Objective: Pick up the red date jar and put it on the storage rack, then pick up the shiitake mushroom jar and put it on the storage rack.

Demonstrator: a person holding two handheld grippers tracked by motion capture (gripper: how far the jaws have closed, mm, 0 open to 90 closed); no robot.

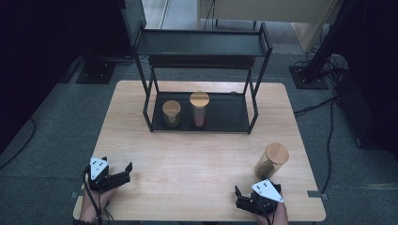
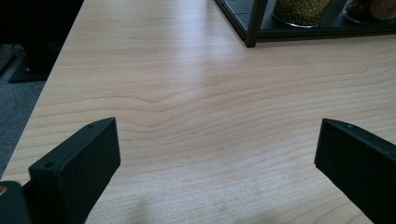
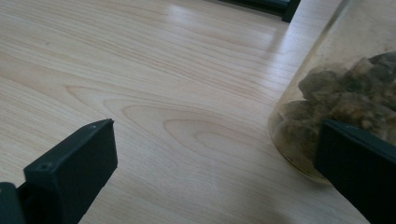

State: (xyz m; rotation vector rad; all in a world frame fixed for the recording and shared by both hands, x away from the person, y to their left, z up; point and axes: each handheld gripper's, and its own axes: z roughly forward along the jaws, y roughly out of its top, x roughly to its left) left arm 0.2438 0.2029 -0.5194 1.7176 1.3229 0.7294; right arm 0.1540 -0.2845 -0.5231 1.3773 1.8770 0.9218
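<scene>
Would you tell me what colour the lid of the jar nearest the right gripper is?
Light wood, best in the high view: jar lid.

Glass jar (image 1: 271,161) with wooden lid is standing upright near the table's right front edge. It's holding brownish chunks, lid on.

A light wooden table (image 1: 197,154) stands on grey carpet (image 1: 56,122). A black two-tier metal rack (image 1: 202,44) sits at its far edge. Dark stand bases (image 1: 96,72) and black cables (image 1: 328,126) lie on the floor; the left side is dim.
</scene>
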